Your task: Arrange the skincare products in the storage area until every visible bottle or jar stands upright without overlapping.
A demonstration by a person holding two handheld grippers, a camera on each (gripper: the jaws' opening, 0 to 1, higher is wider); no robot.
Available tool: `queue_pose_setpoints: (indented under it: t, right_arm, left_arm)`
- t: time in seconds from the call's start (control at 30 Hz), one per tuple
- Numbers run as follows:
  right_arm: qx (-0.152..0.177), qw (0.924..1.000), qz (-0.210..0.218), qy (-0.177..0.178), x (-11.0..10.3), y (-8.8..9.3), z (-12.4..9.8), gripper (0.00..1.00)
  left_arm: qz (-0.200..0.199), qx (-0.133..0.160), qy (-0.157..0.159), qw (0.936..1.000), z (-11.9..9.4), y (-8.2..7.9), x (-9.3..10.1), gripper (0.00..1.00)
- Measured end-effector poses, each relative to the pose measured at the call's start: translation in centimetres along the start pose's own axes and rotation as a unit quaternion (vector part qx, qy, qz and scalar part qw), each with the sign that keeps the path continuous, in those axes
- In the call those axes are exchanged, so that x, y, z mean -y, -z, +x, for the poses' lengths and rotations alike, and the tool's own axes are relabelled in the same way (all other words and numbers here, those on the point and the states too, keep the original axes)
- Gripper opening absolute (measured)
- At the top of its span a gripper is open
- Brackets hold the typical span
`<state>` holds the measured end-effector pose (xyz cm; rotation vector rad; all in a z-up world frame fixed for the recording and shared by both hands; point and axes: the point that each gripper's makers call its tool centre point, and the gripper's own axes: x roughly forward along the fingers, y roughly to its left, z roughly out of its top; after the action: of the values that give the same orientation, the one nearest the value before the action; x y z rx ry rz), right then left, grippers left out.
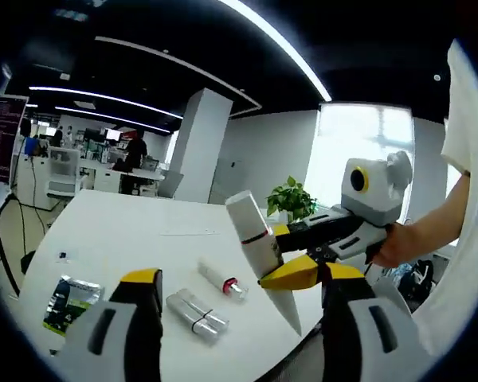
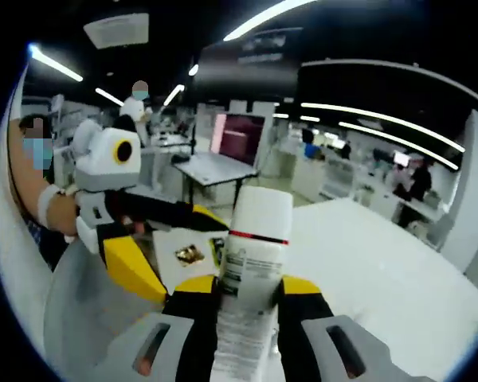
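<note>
Between the right gripper [image 2: 251,306] jaws, pinched: white tube [image 2: 251,263], lifted off the bench [image 1: 143,239]. Left gripper [image 1: 239,318] jaws spread above two lying bottles [image 1: 197,313]. Next: needs standing upright, apart.

Bright ceiling light strips [image 1: 271,36], window [image 1: 358,151] glare blown out; fisheye bending at edges, slight motion blur.

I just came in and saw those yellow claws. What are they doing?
A person is tidying skincare tubes on a white table. The right gripper is squeezed around a white tube with a red band, holding it up in the air. The left gripper is open, holding nothing. Two silvery tubes and a slim tube with a red ring lie flat, waiting.
</note>
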<state>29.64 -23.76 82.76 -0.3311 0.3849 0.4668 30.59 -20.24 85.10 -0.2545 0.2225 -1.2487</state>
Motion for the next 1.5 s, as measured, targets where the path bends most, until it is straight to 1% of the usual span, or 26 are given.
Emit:
queue_pose_setpoints:
  t: [0.1, 0.17, 0.2, 0.23, 0.27, 0.33, 0.4, 0.43, 0.47, 0.5, 0.53, 0.57, 0.6, 0.67, 0.87, 1.0, 1.1, 1.13, 1.23, 1.27, 1.3, 1.37, 1.4, 1.43, 1.47, 1.5]
  right_arm:
    - [-0.004, 0.999, -0.04, -0.017, -1.1, -0.1, 0.0, 0.23]
    - [0.001, 0.9982, -0.053, -0.03, -2.1, -0.7, 0.0, 0.23]
    - [0.005, 0.9968, -0.07, -0.039, -2.8, -1.2, 0.1, 0.23]
    - [0.007, 0.9958, -0.081, -0.043, -3.2, -1.5, 0.2, 0.23]
    - [0.008, 0.9944, -0.093, -0.05, -3.6, -1.8, 0.4, 0.23]
    - [0.013, 0.991, -0.121, -0.056, -4.3, -2.5, 0.7, 0.24]
    - [0.018, 0.9881, -0.14, -0.061, -5.0, -3.1, 0.9, 0.24]
    - [0.017, 0.9879, -0.14, -0.063, -5.2, -3.4, 1.0, 0.24]
    - [0.013, 0.9887, -0.137, -0.058, -5.1, -3.4, 0.9, 0.24]
    - [0.013, 0.9886, -0.136, -0.064, -5.2, -3.5, 1.0, 0.24]
    - [0.018, 0.9885, -0.134, -0.066, -5.3, -3.5, 0.8, 0.24]
    - [0.02, 0.9895, -0.128, -0.064, -5.2, -3.6, 0.9, 0.24]
    - [0.022, 0.99, -0.118, -0.074, -5.6, -3.6, 1.0, 0.24]
    - [0.015, 0.9924, -0.094, -0.078, -6.0, -3.5, 1.2, 0.25]
    - [0.018, 0.994, -0.086, -0.064, -6.3, -3.6, 2.1, 0.28]
    - [0.002, 0.9938, -0.096, -0.057, -6.2, -3.0, 3.0, 0.29]
    - [0.006, 0.9957, -0.07, -0.061, -6.4, -2.8, 2.7, 0.3]
    - [0.011, 0.9966, -0.056, -0.059, -6.2, -2.8, 2.6, 0.31]
    - [0.003, 0.9967, 0.043, -0.069, -6.2, -1.3, 2.0, 0.42]
    - [0.001, 0.9907, 0.108, -0.084, -6.6, -0.5, 1.7, 0.49]
    - [0.0, 0.986, 0.154, -0.063, -5.7, 0.1, 1.5, 0.55]
    - [-0.022, 0.9647, 0.258, -0.048, -5.2, 2.1, 0.9, 0.64]
    - [-0.033, 0.9532, 0.297, -0.044, -5.1, 3.4, 0.7, 0.7]
    - [-0.037, 0.9463, 0.317, -0.053, -5.5, 4.1, 0.6, 0.74]
    - [-0.047, 0.9253, 0.37, -0.071, -6.0, 4.8, 0.4, 0.79]
    - [-0.047, 0.9106, 0.403, -0.079, -6.3, 5.0, 0.3, 0.8]
  left_arm:
    - [-0.038, 0.009, 0.009, 0.9992, -0.1, -0.7, 0.1, 0.76]
    - [-0.084, -0.009, 0.018, 0.9963, 0.1, -0.3, 0.3, 0.76]
    - [-0.121, -0.038, 0.03, 0.9915, 0.3, 0.5, 0.6, 0.75]
    - [-0.142, -0.04, 0.032, 0.9885, 0.5, 0.4, 0.6, 0.76]
    - [-0.157, -0.022, 0.049, 0.9862, 0.9, -0.3, 1.1, 0.76]
    - [-0.196, 0.005, 0.051, 0.9793, 1.2, -1.2, 1.2, 0.74]
    - [-0.238, 0.014, 0.04, 0.9703, 1.2, -0.9, 0.9, 0.58]
    - [-0.222, 0.009, 0.046, 0.9739, 1.1, -0.6, 1.1, 0.48]
    - [-0.213, 0.018, 0.077, 0.9739, 0.8, -1.2, 2.1, 0.38]
    - [-0.213, 0.017, 0.063, 0.9748, 0.7, -1.3, 1.7, 0.31]
    - [-0.218, 0.027, 0.046, 0.9745, 0.5, -1.3, 1.0, 0.29]
    - [-0.228, 0.022, 0.061, 0.9715, 0.2, -1.2, 1.4, 0.25]
    - [-0.252, 0.0, 0.06, 0.9659, -0.2, -0.4, 1.3, 0.23]
    - [-0.245, 0.008, 0.055, 0.9681, -0.3, -0.5, 1.0, 0.21]
    - [-0.235, 0.016, 0.032, 0.9712, -0.6, -0.8, 0.0, 0.19]
    - [-0.187, 0.015, -0.008, 0.9821, -0.8, -0.6, -1.2, 0.18]
    - [-0.198, 0.019, -0.019, 0.9799, -1.0, -0.7, -1.9, 0.18]
    - [-0.21, 0.035, -0.029, 0.9767, -1.2, -1.1, -2.5, 0.18]
    - [-0.242, 0.067, -0.05, 0.9667, -1.9, -1.9, -4.1, 0.18]
    - [-0.249, 0.076, -0.057, 0.9638, -2.0, -2.0, -4.5, 0.18]
    - [-0.254, 0.084, -0.061, 0.9615, -2.2, -2.2, -5.0, 0.18]
    - [-0.269, 0.096, -0.061, 0.9564, -2.4, -2.5, -5.4, 0.18]
    - [-0.271, 0.1, -0.058, 0.9556, -2.5, -2.6, -5.4, 0.18]
    - [-0.278, 0.112, -0.053, 0.9527, -2.6, -3.0, -5.4, 0.18]
    - [-0.281, 0.118, -0.05, 0.9511, -2.7, -3.2, -5.3, 0.18]
    - [-0.285, 0.122, -0.045, 0.9496, -2.7, -3.4, -5.1, 0.18]
